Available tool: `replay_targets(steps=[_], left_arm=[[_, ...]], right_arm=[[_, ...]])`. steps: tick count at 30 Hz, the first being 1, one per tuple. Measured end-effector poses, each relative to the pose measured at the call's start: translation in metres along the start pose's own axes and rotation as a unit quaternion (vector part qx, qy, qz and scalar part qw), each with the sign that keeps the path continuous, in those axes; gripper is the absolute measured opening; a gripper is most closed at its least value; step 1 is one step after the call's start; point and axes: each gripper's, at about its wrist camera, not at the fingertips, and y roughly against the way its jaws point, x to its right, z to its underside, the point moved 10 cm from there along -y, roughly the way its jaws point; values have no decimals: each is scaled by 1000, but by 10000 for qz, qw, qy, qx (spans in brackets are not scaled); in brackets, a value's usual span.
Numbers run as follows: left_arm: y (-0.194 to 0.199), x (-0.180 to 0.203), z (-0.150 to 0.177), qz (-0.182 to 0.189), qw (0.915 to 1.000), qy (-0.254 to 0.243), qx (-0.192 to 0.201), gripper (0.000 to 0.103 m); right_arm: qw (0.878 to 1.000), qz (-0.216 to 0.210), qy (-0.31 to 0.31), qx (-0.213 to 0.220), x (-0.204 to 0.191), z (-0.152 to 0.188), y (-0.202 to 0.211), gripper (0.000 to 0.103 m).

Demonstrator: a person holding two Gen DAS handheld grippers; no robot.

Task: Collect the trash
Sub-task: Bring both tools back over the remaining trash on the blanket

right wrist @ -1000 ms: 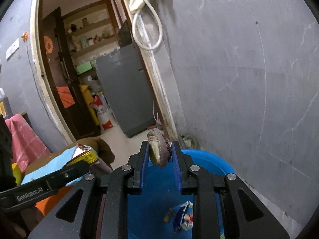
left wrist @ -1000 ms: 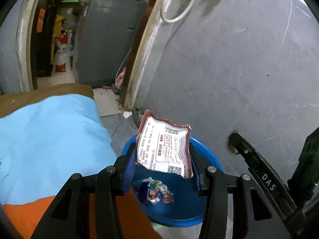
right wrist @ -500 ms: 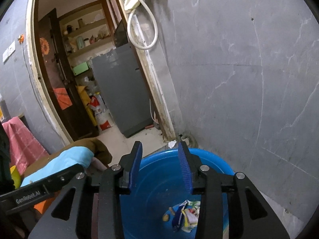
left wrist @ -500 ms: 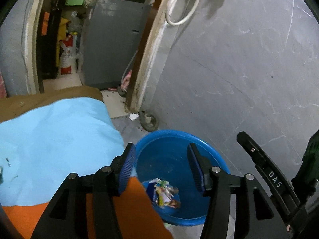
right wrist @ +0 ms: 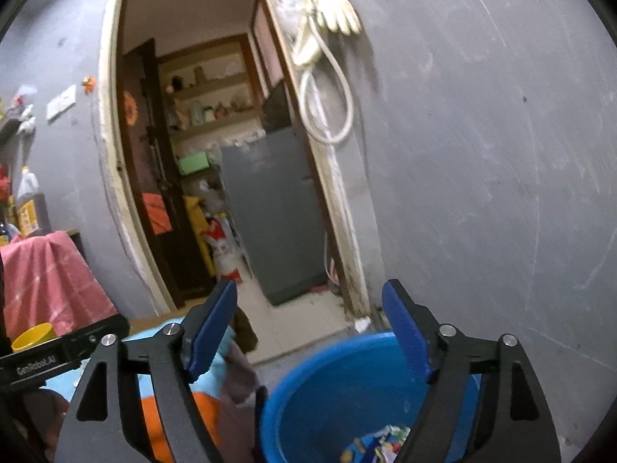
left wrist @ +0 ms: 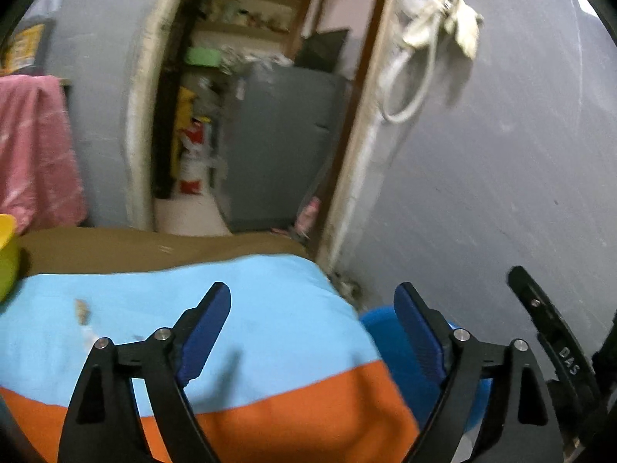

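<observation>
A blue plastic tub [right wrist: 327, 397] stands on the floor against the grey wall, with several crumpled wrappers [right wrist: 381, 447] in its bottom. My right gripper [right wrist: 310, 326] is wide open and empty above the tub's near left rim. My left gripper [left wrist: 312, 326] is wide open and empty over a bed covered in light blue and orange cloth [left wrist: 246, 339]; the tub [left wrist: 389, 343] shows just past the bed's right edge. Small scraps [left wrist: 83, 314] lie on the blue cloth at the left.
A doorway [right wrist: 216, 177] opens ahead onto a room with a grey fridge [right wrist: 270, 212] and shelves. A white hose and glove [right wrist: 327, 61] hang on the wall. A pink cloth [right wrist: 46, 277] and a yellow bowl [left wrist: 5, 254] are at the left.
Both grippers have let go of their trash over the tub, opened wide and lifted. The left one has swung left over the bed.
</observation>
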Motion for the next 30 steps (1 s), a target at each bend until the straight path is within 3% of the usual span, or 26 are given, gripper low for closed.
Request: replay_targets(steps=[3,4,5,7,19,30], left_arm=[[17,-22,-8,-252,9994,106,193,86],[21,-28,-11,-342,9990,130,254,94],[28,-35,-16,-462,9981,174,371,99],[41,-50,-23,-612,9960,237,606,100],[101,-126,-39,-1625,9767,350,1355,101],[150,-186,-25,-2243,9572,131,1823,101]], right_arm=[[9995,-130,64,271,-18,-6,6,88],[9991,-190,89,355,-24,-8,7,89],[9986,-258,138,450,-32,-10,9,94],[9971,-363,239,627,-46,-13,14,103],[9812,-998,705,1494,-134,-19,42,103],[9691,-1551,1161,1524,-203,6,48,103]])
